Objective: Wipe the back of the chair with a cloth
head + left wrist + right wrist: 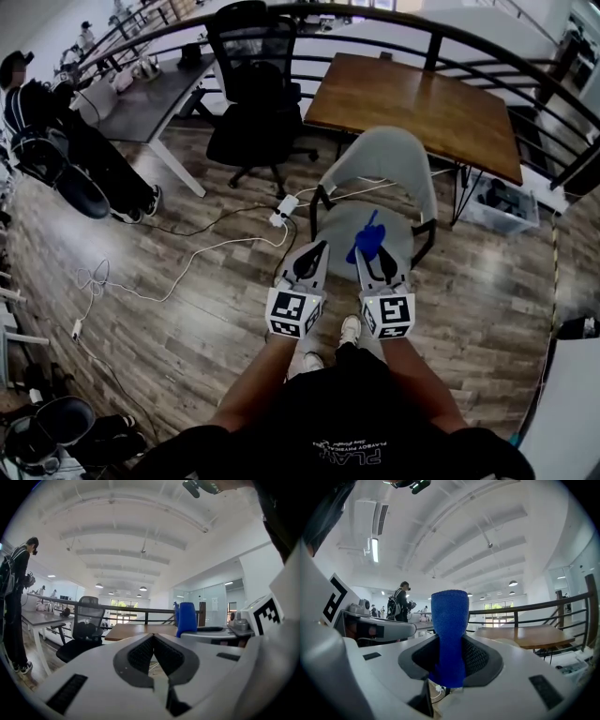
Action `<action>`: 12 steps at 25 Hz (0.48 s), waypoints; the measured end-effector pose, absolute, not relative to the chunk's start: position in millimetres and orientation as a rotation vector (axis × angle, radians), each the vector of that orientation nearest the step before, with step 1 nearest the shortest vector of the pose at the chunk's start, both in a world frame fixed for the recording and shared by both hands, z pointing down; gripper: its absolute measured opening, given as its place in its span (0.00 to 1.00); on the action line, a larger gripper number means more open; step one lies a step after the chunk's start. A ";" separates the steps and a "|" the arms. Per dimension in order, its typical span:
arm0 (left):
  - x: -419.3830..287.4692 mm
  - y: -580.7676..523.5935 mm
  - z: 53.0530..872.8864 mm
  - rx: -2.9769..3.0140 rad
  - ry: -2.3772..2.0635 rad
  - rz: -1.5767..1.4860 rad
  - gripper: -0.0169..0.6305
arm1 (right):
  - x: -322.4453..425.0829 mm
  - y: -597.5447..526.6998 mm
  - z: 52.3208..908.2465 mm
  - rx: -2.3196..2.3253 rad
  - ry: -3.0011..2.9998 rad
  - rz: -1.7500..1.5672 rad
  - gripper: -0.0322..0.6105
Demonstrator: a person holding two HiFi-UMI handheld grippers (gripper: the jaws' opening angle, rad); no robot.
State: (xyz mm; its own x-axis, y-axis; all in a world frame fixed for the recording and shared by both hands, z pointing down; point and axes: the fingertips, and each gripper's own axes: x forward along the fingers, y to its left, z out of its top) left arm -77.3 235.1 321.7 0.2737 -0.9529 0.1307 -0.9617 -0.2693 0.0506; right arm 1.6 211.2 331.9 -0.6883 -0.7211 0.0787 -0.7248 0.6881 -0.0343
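Observation:
The grey chair (389, 155) stands right in front of me in the head view, its curved back on the far side and its seat (339, 225) toward me. My right gripper (369, 251) hovers over the seat, shut on a blue cloth (367, 240) that sticks up from its jaws. In the right gripper view the cloth (449, 634) stands upright, pinched between the pads. My left gripper (316, 247) is beside it over the seat's left edge, jaws shut with nothing in them (153, 641). The left gripper view also shows the cloth (186, 618) to its right.
A brown wooden table (412, 103) lies just behind the chair, under a curved black railing (441, 37). A black office chair (253, 84) and a grey desk (150, 94) stand at the back left. A person (56, 131) is at far left. A power strip (284, 208) and cables lie on the floor.

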 end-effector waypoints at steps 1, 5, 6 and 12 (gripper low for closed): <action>-77.8 227.4 324.7 2.400 -1.826 0.123 0.03 | 2.8 202.2 333.7 1.214 -2.832 0.105 0.26; -73.9 202.2 333.8 2.381 -1.829 0.161 0.03 | 5.3 172.7 341.1 1.198 -2.836 0.143 0.26; -72.3 196.9 335.3 2.378 -1.829 0.167 0.03 | 6.0 166.7 342.5 1.194 -2.837 0.149 0.26; -68.1 173.6 338.8 2.368 -1.832 0.196 0.03 | 12.5 138.4 346.5 1.211 -2.834 0.167 0.26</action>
